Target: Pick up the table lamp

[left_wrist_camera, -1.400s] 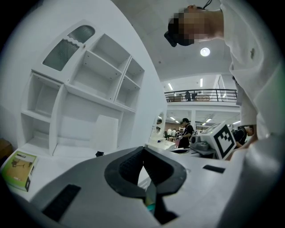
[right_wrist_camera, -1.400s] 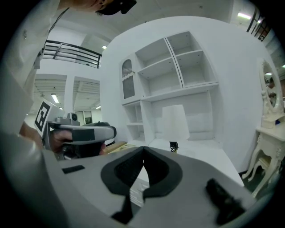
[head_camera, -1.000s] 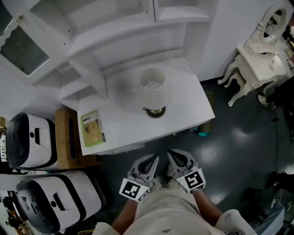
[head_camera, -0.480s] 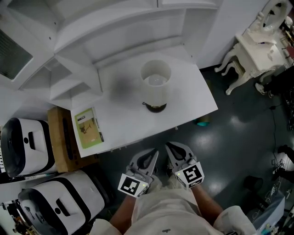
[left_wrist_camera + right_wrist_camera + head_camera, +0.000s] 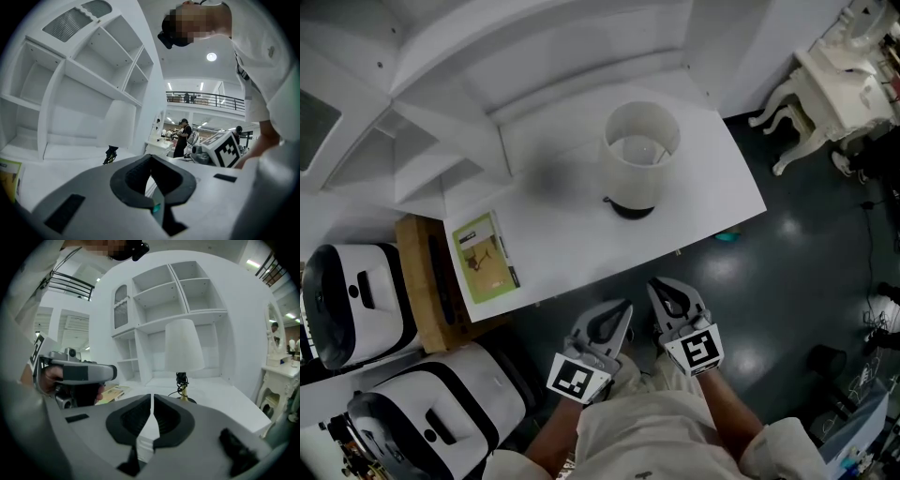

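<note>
The table lamp point(image 5: 639, 155) stands upright on the white desk point(image 5: 572, 253), with a white shade over a dark round base point(image 5: 633, 208). In the right gripper view the table lamp point(image 5: 183, 350) is straight ahead, a black cord bundle point(image 5: 181, 379) on its thin stem. Both grippers hang side by side in front of the desk's near edge, over the dark floor, apart from the lamp. My left gripper point(image 5: 624, 307) is shut and holds nothing. My right gripper point(image 5: 659, 286) is shut too, its jaws together and nothing between them point(image 5: 152, 397).
A green booklet point(image 5: 486, 258) lies on the desk's left part. White shelving point(image 5: 450, 141) rises behind the desk. Two white and black machines point(image 5: 356, 300) point(image 5: 441, 412) and a wooden stand point(image 5: 417, 272) sit at the left. An ornate white table point(image 5: 853, 84) stands at the far right.
The lamp and desk now look larger and closer, and sit further right in the head view. Both grippers remain shut, side by side before the desk's front edge.
</note>
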{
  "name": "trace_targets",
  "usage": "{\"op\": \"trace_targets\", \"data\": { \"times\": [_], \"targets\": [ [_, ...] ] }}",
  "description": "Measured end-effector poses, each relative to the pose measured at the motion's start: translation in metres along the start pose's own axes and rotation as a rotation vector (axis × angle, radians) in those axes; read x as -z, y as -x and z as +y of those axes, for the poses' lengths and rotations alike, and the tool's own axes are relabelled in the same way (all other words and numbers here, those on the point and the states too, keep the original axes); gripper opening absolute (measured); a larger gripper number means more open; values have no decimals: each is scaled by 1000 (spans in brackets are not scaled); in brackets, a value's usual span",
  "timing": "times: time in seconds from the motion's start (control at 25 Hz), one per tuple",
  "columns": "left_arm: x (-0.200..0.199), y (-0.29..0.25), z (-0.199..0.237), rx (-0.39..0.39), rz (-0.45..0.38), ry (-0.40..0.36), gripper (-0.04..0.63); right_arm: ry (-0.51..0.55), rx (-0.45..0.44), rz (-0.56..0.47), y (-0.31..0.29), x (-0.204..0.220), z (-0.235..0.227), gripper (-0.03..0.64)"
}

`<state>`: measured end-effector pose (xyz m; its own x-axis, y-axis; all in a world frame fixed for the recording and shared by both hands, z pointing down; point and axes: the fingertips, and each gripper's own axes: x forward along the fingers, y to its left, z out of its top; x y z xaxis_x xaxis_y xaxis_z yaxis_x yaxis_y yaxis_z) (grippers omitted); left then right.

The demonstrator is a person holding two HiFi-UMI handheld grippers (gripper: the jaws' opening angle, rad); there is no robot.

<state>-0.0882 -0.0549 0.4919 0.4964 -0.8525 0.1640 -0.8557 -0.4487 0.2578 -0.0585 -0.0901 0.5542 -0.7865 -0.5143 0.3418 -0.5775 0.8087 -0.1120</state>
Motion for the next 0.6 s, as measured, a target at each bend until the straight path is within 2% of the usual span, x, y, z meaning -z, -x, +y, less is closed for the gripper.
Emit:
{"op": "trace_targets", "data": {
  "times": [0.4,0.6],
  "targets": [
    [18,-5,26,-10,-7,17,9,6,67,-57,-33,6,-15,24],
    [26,-7,35,-8,-6,12,9,10,76,-73,-50,13,-21,81]
  ]
}}
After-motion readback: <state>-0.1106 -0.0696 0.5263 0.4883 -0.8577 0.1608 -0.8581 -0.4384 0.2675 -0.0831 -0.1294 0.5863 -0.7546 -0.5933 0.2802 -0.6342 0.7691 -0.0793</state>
